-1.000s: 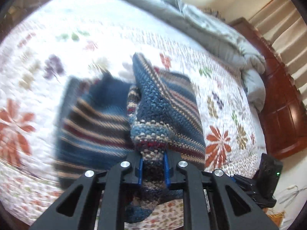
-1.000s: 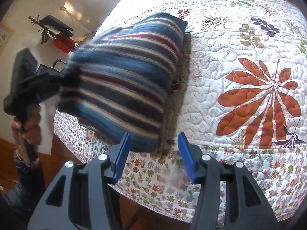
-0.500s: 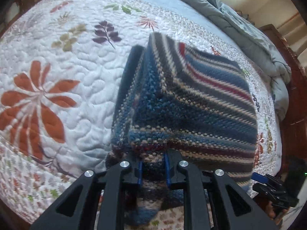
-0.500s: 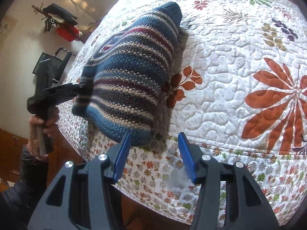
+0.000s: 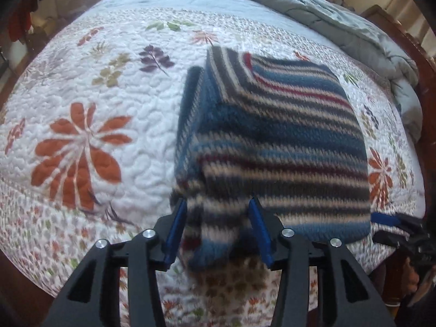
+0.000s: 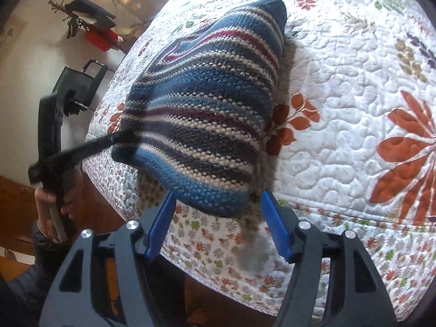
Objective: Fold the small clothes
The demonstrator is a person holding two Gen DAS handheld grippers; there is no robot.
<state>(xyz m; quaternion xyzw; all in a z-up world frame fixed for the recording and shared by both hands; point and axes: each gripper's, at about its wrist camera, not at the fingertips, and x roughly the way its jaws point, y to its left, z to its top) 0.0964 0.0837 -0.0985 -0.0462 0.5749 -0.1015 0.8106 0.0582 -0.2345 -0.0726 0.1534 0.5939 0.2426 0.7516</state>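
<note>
Now both my tongs are opening, the left tongs and right tongs each around a near corner of the folded blue striped knitted sweater on the bed.

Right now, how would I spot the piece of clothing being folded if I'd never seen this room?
Find the bed's white flowered quilt. Near its front edge lies a folded knit sweater, just ahead of the left claw, whose jaws are opening. Its blue, cream, grey and dark red stripes are the only stripes on the quilt.
</note>
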